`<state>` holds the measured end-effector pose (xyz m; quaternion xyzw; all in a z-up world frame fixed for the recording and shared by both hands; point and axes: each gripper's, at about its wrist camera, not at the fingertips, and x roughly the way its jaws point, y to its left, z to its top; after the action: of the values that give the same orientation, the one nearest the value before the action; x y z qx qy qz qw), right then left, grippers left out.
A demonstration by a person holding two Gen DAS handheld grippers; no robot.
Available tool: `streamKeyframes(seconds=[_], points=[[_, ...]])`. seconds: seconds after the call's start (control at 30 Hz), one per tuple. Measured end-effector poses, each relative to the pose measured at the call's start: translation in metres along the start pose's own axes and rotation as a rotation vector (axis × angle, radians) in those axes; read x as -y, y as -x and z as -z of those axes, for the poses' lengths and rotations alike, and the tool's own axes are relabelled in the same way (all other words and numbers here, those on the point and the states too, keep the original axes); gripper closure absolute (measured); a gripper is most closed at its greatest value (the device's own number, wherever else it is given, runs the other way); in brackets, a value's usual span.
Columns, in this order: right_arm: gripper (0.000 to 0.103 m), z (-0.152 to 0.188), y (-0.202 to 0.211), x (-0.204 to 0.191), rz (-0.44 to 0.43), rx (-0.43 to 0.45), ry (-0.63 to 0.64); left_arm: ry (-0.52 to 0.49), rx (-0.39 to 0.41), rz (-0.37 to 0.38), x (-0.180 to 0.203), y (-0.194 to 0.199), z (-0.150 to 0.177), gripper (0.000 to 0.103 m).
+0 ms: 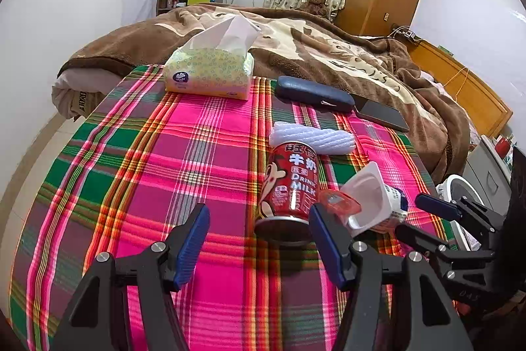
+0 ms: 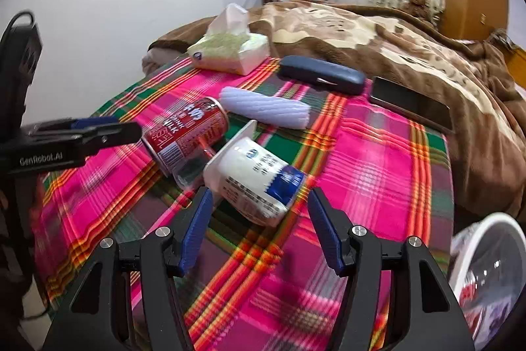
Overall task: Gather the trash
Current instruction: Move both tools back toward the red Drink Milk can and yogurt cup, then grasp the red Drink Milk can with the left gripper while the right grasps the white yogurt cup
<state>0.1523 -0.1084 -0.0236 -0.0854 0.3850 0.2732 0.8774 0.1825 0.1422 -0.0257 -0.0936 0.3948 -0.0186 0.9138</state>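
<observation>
The red can [image 1: 289, 186] reads "DRINK MILK"; the left gripper [image 1: 259, 239], marked "GenRobot.AI", gapes before it. At four o'clock, the right gripper [image 2: 258, 226] spreads around the yogurt cup [image 2: 256, 183].

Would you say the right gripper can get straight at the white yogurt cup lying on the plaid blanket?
Probably yes. The right gripper has its jaws open, and the yogurt cup lies on its side just ahead of them with nothing between. The red milk can touches the cup's rim only on the far left.

Red milk can [image 1: 289, 186] lies beside white cup [image 1: 371, 199]
</observation>
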Motion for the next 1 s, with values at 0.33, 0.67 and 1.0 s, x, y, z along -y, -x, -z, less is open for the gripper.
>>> streamKeyframes(seconds=[0.33, 0.67, 1.0], points=[[0.041, -0.019, -0.025, -0.002, 0.017, -0.017, 0.081, 0.002, -0.013, 0.018, -0.006, -0.014, -0.01, 0.041], [0.04, -0.038, -0.04, 0.007, -0.032, -0.048, 0.093, -0.002, -0.024, 0.012, -0.009, -0.024, -0.018, 0.041], [0.04, -0.046, -0.051, 0.004, -0.013, -0.073, 0.16, -0.019, -0.056, 0.031, -0.002, -0.044, -0.024, 0.038]])
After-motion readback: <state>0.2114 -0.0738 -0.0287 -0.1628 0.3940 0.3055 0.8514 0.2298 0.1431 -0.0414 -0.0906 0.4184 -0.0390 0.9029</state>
